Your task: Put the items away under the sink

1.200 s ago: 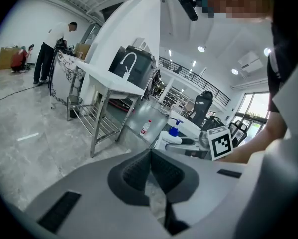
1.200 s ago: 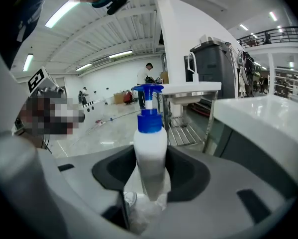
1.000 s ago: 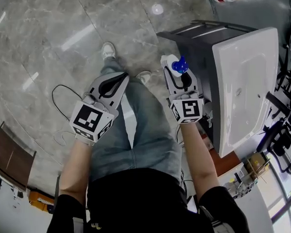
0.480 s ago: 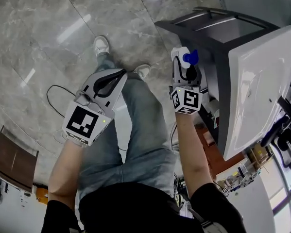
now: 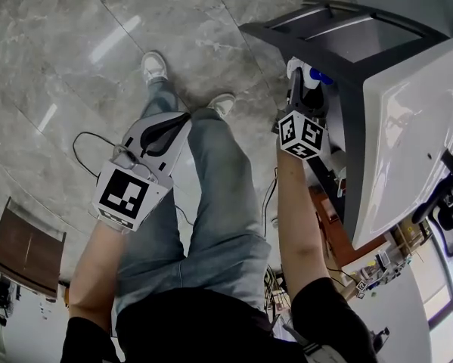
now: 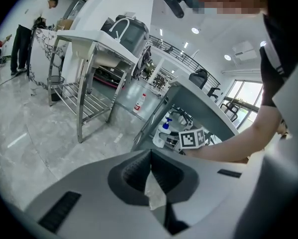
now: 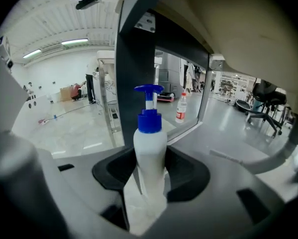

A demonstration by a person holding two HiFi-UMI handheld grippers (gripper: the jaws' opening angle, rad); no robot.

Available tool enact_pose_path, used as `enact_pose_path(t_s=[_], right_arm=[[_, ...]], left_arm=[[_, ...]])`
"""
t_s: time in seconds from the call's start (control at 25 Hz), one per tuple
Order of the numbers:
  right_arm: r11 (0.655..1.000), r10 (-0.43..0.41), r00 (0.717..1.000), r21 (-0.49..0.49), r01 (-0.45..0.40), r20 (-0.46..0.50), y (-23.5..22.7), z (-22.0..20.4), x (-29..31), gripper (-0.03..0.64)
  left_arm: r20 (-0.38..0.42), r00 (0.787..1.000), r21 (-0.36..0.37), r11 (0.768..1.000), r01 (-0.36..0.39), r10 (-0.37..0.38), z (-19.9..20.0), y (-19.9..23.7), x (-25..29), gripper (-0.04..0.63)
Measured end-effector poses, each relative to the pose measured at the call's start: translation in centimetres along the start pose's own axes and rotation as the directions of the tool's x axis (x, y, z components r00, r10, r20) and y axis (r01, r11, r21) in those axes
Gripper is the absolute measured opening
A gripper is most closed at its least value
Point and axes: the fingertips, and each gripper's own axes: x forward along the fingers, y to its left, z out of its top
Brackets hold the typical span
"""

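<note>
Jaws together and empty, the left tool hangs over the glossy stone floor. The right tool is clamped on a smooth white plastic bottle at the dark frame under the glazed sink. The bottle's tall blue pump could clip a frame bar and twist the bottle loose.

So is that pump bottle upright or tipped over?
Upright: the pump bottle stands with its blue pump on top, parallel to the dark leg, held in the right gripper's fingers.
</note>
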Motion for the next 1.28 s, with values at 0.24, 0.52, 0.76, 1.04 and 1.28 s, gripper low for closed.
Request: enact_pose_path(t_s=[0.24,0.52,0.76,1.04,1.28], right_arm=[[0.995,-0.087,0.995,0.061,0.084,0.040,-2.5,1.1,1.5,0.198],[0.993,-0.110,0.990,0.058,0.105,0.092,-3.0,2.5,3.2,0.198],[0.987,-0.156,0.980,0.059,0.150,0.121,-4.1,3.6,3.6,0.196],[0.969,-0.234,0.964,0.115,0.220,0.128,-7.0,3.8,4.1,0.198],[0.979,-0.203,0.966,0.053,0.196,0.162,-6.4,3.1,3.9,0.198]], left_arm=[[0.003,1.000,-0.001,1.000,0.008,-0.008,0.6,-0.1,0.6,0.021],[0.011,1.000,-0.008,1.000,-0.004,0.004,0.9,0.5,0.5,0.021],[0.016,1.000,-0.006,1.000,-0.007,0.007,1.1,0.3,0.7,0.021],[0.015,1.000,-0.018,1.000,-0.015,0.016,1.2,0.2,0.9,0.021],[0.012,1.000,-0.035,0.999,-0.025,0.026,1.0,0.3,1.3,0.021]])
